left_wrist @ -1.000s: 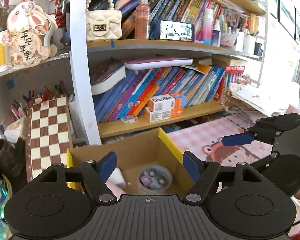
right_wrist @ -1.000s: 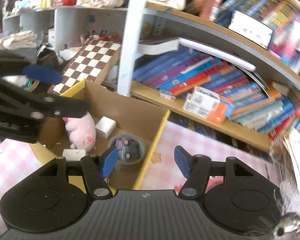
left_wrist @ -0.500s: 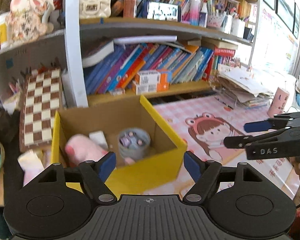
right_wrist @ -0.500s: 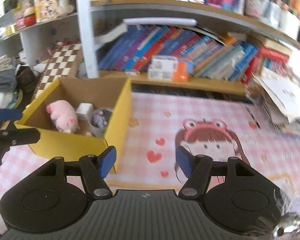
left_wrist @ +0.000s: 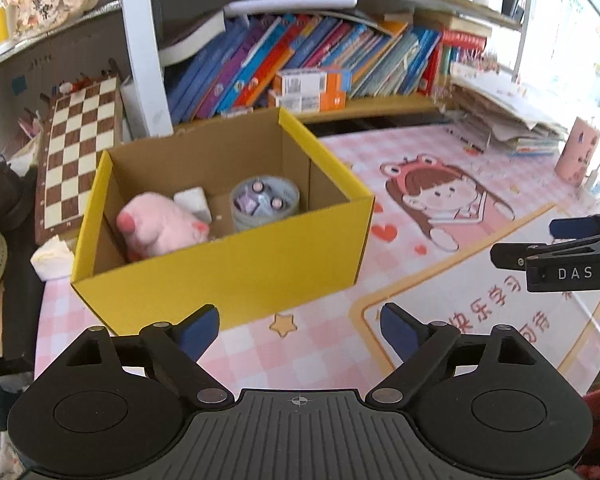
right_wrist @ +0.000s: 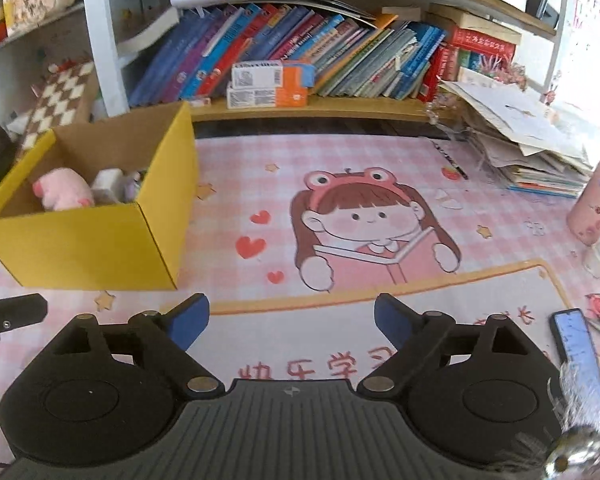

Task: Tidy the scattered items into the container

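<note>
Yellow cardboard box [left_wrist: 236,268] sits ahead-left of our left gripper [left_wrist: 298,326] (nearer) and far left of our right gripper [right_wrist: 290,318]; both fingers wide, empty.

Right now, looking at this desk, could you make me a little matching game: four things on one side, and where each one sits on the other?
Things:
1. pink plush toy
2. smartphone
3. chessboard
4. orange-and-white cartons

Places:
A. on the lower bookshelf, in front of the books
B. inside the yellow box
C. on the pink mat, near its right edge
D. leaning behind the box, at the left

Pairs: 1-B, 2-C, 3-D, 4-A
</note>
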### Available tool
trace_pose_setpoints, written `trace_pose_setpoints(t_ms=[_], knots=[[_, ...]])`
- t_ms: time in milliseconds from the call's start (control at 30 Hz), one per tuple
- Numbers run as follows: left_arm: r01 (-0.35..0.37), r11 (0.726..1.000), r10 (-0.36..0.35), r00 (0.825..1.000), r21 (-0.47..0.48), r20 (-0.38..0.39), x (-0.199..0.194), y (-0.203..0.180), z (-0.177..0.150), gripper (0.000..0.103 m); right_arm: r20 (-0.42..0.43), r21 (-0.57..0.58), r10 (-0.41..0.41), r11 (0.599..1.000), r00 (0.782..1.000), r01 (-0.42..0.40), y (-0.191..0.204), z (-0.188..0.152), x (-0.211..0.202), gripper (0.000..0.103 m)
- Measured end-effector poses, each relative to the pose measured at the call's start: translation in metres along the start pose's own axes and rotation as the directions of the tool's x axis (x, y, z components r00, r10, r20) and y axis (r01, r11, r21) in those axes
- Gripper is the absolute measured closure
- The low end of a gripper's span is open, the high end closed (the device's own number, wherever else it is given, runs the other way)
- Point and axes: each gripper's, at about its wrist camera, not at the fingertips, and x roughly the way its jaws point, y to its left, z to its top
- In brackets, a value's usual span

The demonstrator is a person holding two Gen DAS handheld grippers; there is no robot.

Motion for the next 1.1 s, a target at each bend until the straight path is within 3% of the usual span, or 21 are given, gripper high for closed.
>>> trace_pose_setpoints(t_ms=[467, 533, 1100], knots=[[-0.017, 0.999, 0.018, 1.000, 0.042, -0.010, 0.003, -0.008, 0.000, 0.008, -0.005, -0.025, 0.008, 1.000, 1.000, -0.008, 0.008, 0.000, 0.002, 0.011], [-0.019, 0.999, 0.019, 1.000, 0.043, -0.007, 0.002, -0.008, 0.001, 0.004, -0.007, -0.029, 0.009, 1.000, 1.000, -0.010, 0.009, 0.000, 0.002, 0.011], [-0.028, 0.999, 0.027, 1.000, 0.043, 0.004, 0.000, -0.008, 0.000, 0.002, -0.009, -0.041, 0.019, 0.999, 1.000, -0.019, 0.010, -0.002, 0.001, 0.011]])
